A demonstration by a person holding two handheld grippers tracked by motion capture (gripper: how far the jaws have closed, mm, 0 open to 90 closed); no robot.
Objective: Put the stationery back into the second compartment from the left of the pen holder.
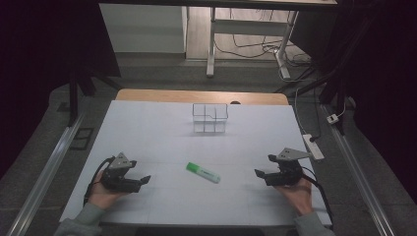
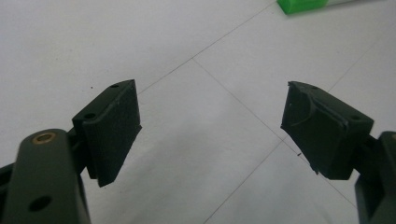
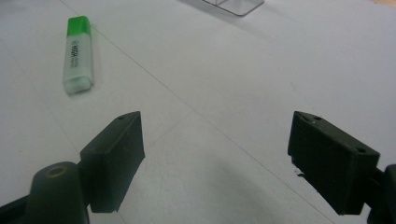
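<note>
Left gripper (image 1: pixel 143 180) is held low at the near left, fingers (image 2: pixel 112 130) spread wide with nothing between them. Right gripper (image 1: pixel 260 173) is held the same way at the near right, fingers (image 3: pixel 114 156) parted, both pointed inward.

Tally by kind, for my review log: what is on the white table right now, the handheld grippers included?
Highlighter, green cap: 1
Clear compartment organizer: 1
Handheld grippers: 2, left gripper and right gripper, both open, holding nothing
Total: 4
</note>
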